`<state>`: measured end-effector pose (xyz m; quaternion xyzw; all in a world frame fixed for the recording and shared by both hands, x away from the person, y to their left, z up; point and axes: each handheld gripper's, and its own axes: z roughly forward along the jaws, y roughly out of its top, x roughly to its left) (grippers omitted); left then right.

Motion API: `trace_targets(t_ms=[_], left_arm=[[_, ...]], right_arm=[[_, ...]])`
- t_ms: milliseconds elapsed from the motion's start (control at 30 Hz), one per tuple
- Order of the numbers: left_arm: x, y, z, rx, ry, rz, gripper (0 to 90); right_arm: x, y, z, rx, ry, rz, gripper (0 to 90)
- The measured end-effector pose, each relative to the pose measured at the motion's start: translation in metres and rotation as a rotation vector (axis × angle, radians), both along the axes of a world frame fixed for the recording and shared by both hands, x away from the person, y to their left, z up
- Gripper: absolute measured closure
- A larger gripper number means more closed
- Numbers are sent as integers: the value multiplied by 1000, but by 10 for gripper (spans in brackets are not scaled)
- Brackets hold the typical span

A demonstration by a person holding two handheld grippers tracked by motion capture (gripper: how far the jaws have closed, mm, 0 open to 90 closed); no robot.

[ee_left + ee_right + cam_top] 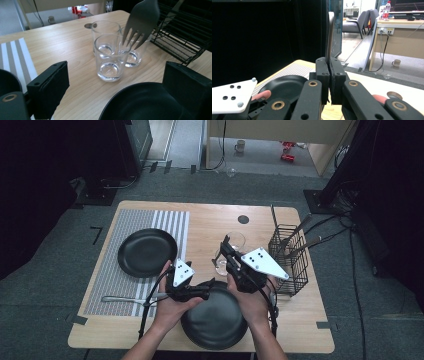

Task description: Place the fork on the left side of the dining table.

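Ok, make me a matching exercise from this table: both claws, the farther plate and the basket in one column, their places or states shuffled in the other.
Things:
1. right claw
2. left claw
3. far black plate
4. wire basket

Places or states:
A. on the striped mat
B. open
C. on the right side of the table
D. shut on a fork

Pairs: 1-D, 2-B, 3-A, 4-C.

I am looking at a lab or office test room: grey carpet [45,320] is lying under the wooden table [210,220], office chairs [359,21] and a desk [402,37] are standing behind, cables [350,250] are trailing across the floor.
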<state>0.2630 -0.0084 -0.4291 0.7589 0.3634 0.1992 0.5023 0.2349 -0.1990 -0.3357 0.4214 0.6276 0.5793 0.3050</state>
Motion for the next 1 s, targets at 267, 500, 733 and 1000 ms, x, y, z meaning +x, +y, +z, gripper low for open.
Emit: trace_targets(t_ms=[267, 500, 733, 1000], left_arm=[[-5, -9, 3, -25, -25, -31, 182], [-6, -15, 3, -26, -51, -2, 305], [-5, -17, 4, -11, -117, 73, 467], [-5, -17, 4, -23, -144, 60, 685]], right_arm=[[1, 1, 0, 14, 6, 7, 883], [0, 4, 0, 26, 14, 11, 883], [-1, 8, -2, 32, 18, 9, 882], [-1, 9, -5, 42, 33, 6, 882]])
